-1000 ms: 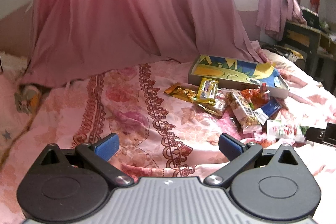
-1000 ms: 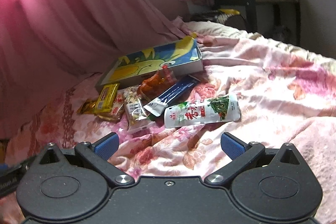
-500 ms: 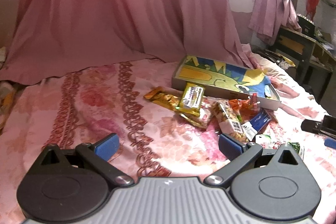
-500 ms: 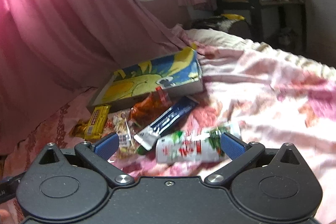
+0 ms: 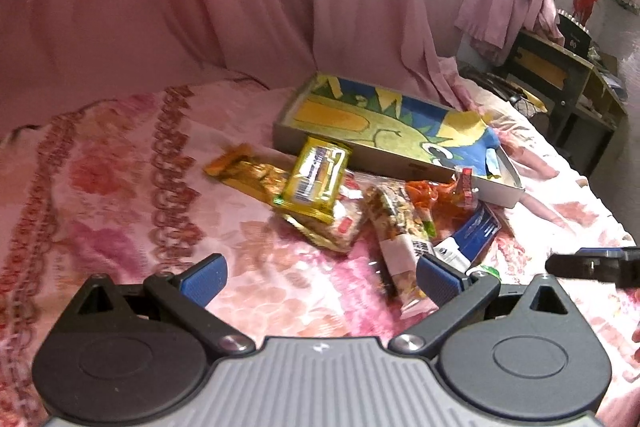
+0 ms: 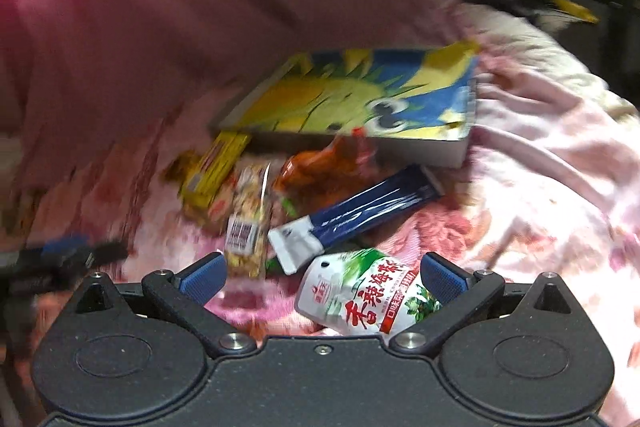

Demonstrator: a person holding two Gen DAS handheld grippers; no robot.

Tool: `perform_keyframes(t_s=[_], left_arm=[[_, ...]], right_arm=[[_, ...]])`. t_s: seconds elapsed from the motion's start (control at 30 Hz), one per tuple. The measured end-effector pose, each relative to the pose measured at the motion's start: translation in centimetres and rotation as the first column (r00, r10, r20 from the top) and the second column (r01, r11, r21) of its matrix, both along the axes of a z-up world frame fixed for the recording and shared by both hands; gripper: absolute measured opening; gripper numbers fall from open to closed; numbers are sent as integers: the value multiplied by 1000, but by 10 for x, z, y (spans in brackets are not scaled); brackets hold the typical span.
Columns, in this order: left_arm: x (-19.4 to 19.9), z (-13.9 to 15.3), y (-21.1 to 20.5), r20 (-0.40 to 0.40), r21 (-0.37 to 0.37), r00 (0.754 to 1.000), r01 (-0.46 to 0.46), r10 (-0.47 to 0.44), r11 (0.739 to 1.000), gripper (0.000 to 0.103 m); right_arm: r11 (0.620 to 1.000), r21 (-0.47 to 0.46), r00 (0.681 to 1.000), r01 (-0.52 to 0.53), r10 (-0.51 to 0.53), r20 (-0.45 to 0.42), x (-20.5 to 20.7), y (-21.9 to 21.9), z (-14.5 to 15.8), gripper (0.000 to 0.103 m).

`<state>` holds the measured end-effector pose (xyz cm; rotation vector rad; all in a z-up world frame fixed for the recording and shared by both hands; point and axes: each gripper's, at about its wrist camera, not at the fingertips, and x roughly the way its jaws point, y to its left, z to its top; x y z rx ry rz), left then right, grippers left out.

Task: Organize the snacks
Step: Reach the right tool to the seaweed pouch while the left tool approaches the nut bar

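The right gripper (image 6: 322,275) is hovering low over the snack pile with its jaws spread wide and nothing pinched. The white-and-green seaweed pouch (image 6: 366,301) is lying between its two blue fingertips (image 6: 202,273), nearer the right one, and not touching either as far as the blurred view lets me tell. Just ahead of the claw the navy stick packet (image 6: 360,213) is slanting up to the right, with the mixed-nut bar (image 6: 248,223) standing just ahead of the left fingertip. Farther ahead the orange bag (image 6: 320,167) is resting against the near wall of the printed cardboard tray (image 6: 416,149), and the yellow wafer pack (image 6: 214,173) is sitting ahead and to the left.

The left gripper (image 5: 320,279) is also standing spread open and empty above the floral bedsheet (image 5: 120,187). Ahead of it and slightly right, the yellow wafer pack (image 5: 316,177) is lying on top of a golden wrapper (image 5: 248,175). The mixed-nut bar (image 5: 400,235) is reaching down to just beside its right fingertip. The tray (image 5: 360,155) is sitting beyond the pile, well ahead of the claw. A pink curtain (image 5: 200,7) is hanging behind everything.
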<state>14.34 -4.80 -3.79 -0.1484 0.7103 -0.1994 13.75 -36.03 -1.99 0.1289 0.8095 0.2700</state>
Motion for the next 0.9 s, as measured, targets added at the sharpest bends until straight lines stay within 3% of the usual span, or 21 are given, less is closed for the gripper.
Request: perform_keyframes(t_s=[0.2,0.37,0.6,0.77,0.9], left_arm=[[28,-16,-21,-28,-31,997,66,-67,997,102],[47,-30,-41,-55,-18,994,98,-99,995,102],[68,-45,-67,-79,-24,990,111,-113,993,102],[80,-52,-83,-127,61,987,104,-96,993,101],[82,-52,-84,-124,79,987,117,-107,990,98]], right_arm=[[978,-101,983,-184,181,-34,32,-8,-8,103],[930,-161,943,-331,323,-77,46,-14,-25,102],[881,-187,901,-434,424,-93,46,-21,-47,102],[838,-198,861,-508,487,-146,53,-19,-63,102],[808,-215,835,-548,517,-186,58,-15,-72,102]])
